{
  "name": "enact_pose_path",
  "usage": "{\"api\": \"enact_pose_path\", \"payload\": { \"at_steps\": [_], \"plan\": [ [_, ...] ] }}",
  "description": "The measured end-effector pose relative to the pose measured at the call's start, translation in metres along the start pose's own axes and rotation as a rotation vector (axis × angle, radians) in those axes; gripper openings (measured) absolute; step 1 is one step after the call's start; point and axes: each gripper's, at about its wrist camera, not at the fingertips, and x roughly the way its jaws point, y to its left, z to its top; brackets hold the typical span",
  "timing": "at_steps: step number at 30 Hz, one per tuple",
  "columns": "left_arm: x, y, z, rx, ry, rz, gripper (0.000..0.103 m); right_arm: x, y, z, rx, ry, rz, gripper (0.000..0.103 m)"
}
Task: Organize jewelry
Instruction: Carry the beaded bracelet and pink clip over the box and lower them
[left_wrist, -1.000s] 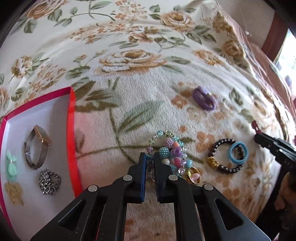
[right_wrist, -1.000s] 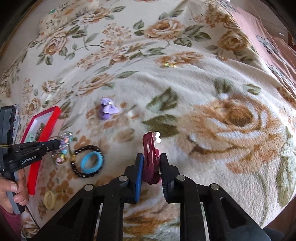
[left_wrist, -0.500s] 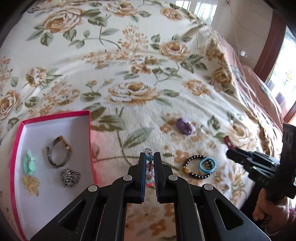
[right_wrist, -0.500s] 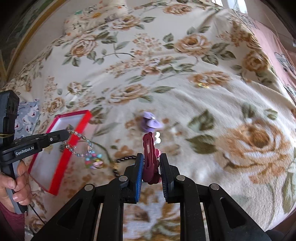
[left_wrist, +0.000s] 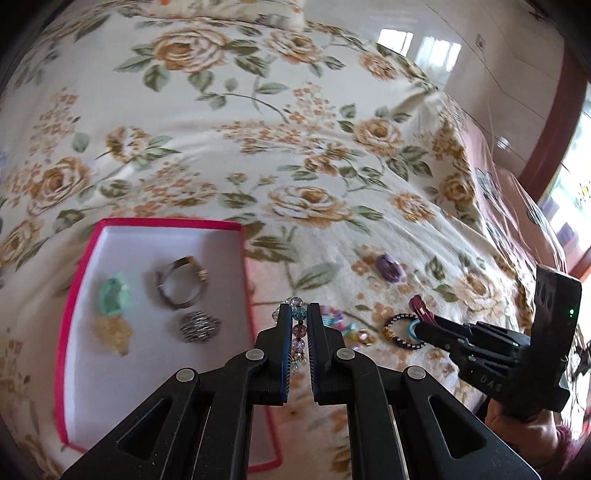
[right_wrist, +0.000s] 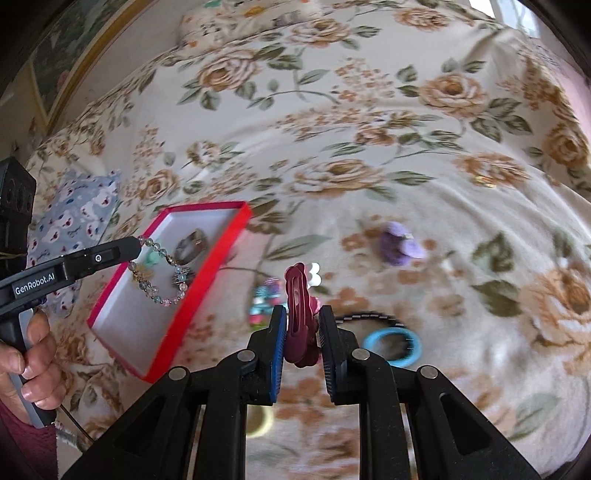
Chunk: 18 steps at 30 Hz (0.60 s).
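Left of the left gripper (left_wrist: 298, 317), which pinches a beaded bracelet (right_wrist: 159, 275) and reads "GenRobot.AI", a red box (left_wrist: 75, 291) on the flowered bed (left_wrist: 295, 155) holds a bangle (left_wrist: 181, 282), a chain (left_wrist: 199, 325) and two blurred trinkets, while the right gripper (right_wrist: 302, 325) clamps a maroon hair clip (right_wrist: 300, 317).
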Motion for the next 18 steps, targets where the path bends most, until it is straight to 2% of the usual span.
{"api": "enact_pose_path", "payload": {
  "at_steps": [10,18],
  "plan": [
    [-0.027,0.04,-0.015,-0.079,-0.019,0.053,0.007,0.029,0.054,0.006,-0.068,0.046,0.109,0.018],
    [-0.031,0.068,-0.022,-0.14,-0.013,0.085,0.007,0.053,0.095,0.01,-0.134,0.082,0.178,0.018]
  ]
}}
